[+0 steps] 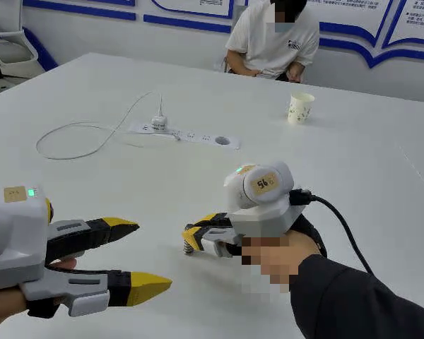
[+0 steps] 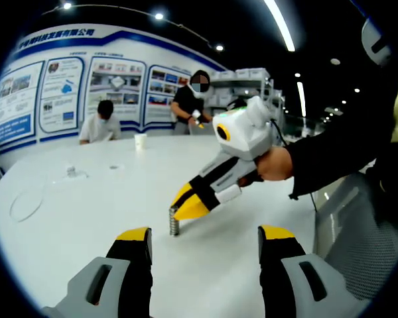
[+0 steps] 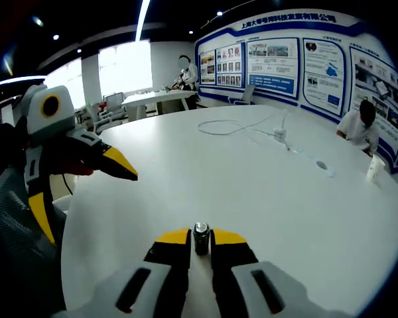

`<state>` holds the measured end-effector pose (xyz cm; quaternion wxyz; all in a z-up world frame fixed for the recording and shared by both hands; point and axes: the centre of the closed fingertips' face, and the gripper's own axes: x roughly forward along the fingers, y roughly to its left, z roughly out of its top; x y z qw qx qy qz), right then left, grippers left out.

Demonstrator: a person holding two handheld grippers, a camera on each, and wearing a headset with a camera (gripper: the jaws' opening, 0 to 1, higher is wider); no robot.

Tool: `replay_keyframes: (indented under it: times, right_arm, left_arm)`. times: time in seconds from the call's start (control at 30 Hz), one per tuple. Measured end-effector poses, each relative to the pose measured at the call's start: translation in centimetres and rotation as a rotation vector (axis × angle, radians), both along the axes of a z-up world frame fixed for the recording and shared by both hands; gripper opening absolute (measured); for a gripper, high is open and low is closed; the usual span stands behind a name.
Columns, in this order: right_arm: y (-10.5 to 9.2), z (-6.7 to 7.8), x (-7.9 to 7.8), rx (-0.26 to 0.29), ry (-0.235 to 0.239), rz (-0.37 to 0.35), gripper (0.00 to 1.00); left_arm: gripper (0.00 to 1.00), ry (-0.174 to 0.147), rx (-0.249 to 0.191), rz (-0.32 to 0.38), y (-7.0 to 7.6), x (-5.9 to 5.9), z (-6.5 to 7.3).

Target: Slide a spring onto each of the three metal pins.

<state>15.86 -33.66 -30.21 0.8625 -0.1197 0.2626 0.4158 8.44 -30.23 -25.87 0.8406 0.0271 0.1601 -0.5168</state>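
Pinched upright between the right gripper's [image 1: 192, 240] nearly closed jaws: one spring [image 2: 174, 222], standing on the white table [image 1: 127, 92]. At its 9 o'clock, one left gripper [image 1: 145, 254], jaws spread wide, holding nothing. At 1 o'clock, one paper cup [image 1: 300, 108]; at 12, one power strip [image 1: 191, 135].

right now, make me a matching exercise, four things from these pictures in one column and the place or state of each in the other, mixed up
Things
1. left claw
2. right claw
3. paper cup
4. power strip

Place or state
A. shut on the spring
B. far across the table, near the seated person
C. open, holding nothing
D. mid-table, with a white cable running from it

Pairs: 1-C, 2-A, 3-B, 4-D
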Motion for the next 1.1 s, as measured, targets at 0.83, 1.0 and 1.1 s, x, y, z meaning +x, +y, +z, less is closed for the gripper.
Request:
replay_keyframes:
  times: [0.83, 1.0, 1.1]
  right_arm:
    - [-3.8, 3.1, -6.0, 0.014, -0.073, 0.023, 0.18]
    - [-5.7, 3.5, -7.4, 0.007, -0.082, 0.016, 0.18]
    - [-6.8, 3.7, -8.3, 0.008, -0.085, 0.008, 0.19]
  left_arm:
    - [0.67, -0.001, -0.006, -0.011, -0.4, 0.0, 0.0]
    - [0.67, -0.003, -0.010, -0.012, -0.4, 0.0, 0.0]
    - [0.67, -0.003, -0.011, -0.015, -0.4, 0.0, 0.0]
